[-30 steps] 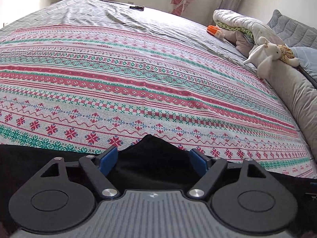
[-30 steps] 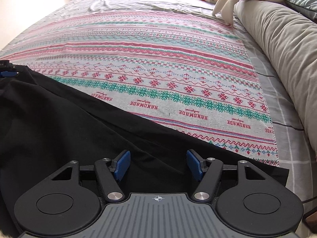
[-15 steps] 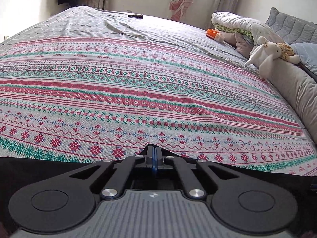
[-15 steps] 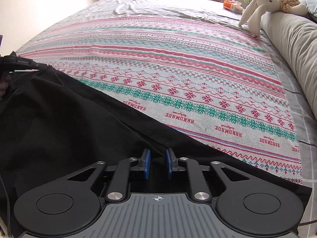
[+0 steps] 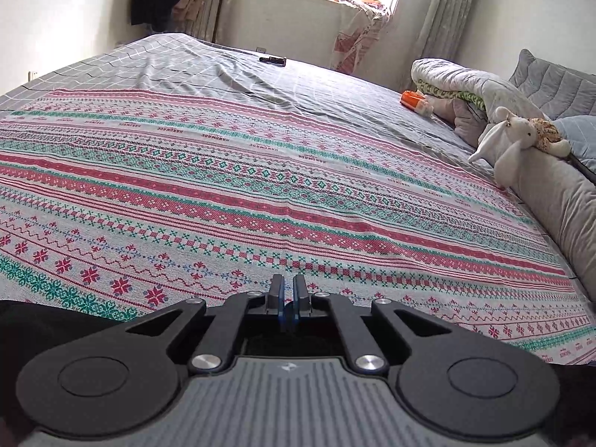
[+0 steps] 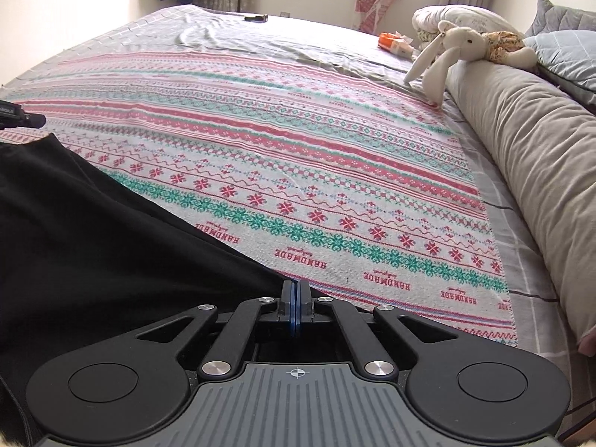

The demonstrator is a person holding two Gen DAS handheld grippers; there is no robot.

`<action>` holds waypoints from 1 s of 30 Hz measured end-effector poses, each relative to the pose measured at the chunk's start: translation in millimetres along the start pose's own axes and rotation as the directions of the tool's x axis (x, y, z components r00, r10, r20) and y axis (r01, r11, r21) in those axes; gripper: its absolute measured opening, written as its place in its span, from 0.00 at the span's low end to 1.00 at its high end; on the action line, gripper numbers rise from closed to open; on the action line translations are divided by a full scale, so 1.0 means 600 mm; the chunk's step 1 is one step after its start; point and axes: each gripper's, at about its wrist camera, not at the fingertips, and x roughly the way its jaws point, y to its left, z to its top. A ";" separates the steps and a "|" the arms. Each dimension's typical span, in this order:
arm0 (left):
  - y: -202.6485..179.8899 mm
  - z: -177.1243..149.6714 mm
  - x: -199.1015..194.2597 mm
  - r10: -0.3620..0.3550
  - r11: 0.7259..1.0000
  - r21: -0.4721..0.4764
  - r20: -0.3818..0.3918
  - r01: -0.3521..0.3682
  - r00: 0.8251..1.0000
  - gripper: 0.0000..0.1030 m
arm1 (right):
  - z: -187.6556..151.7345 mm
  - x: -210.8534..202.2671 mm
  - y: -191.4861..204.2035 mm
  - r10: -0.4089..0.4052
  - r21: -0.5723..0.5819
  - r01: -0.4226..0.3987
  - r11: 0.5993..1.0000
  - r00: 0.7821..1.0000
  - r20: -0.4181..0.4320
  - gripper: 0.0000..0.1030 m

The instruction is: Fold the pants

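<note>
Right wrist | right tongs (image 6: 297,307), left tongs (image 5: 287,303) pinch limp black pants (image 6: 93,231)

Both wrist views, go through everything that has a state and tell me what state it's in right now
left gripper: shut on the pants.
right gripper: shut on the pants.
pants: black, gripped at the edge by both grippers, draped toward the camera.
patterned blanket: spread flat on the bed.
plush rabbit: slumped over the grey bolster.
quilt: folded in a pile.
</note>
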 end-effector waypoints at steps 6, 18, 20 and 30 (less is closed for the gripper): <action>0.008 -0.004 0.025 -0.070 0.997 0.028 -0.114 0.074 0.991 0.72 | -0.007 0.020 0.020 -0.030 -0.067 0.026 0.997 0.998 -0.048 0.00; -0.005 -0.008 0.016 -0.057 0.997 0.054 -0.044 0.060 0.997 0.25 | -0.007 0.016 0.017 -0.031 -0.031 0.030 0.999 0.998 -0.047 0.00; -0.004 -0.006 0.012 -0.046 0.999 0.028 -0.013 0.046 0.999 0.25 | -0.004 0.011 0.019 -0.041 -0.022 0.040 0.999 0.999 -0.033 0.00; -0.044 -0.025 0.033 0.081 0.987 0.138 -0.017 -0.078 0.997 0.42 | -0.006 0.025 -0.001 -0.131 0.054 0.134 0.989 0.990 -0.055 0.00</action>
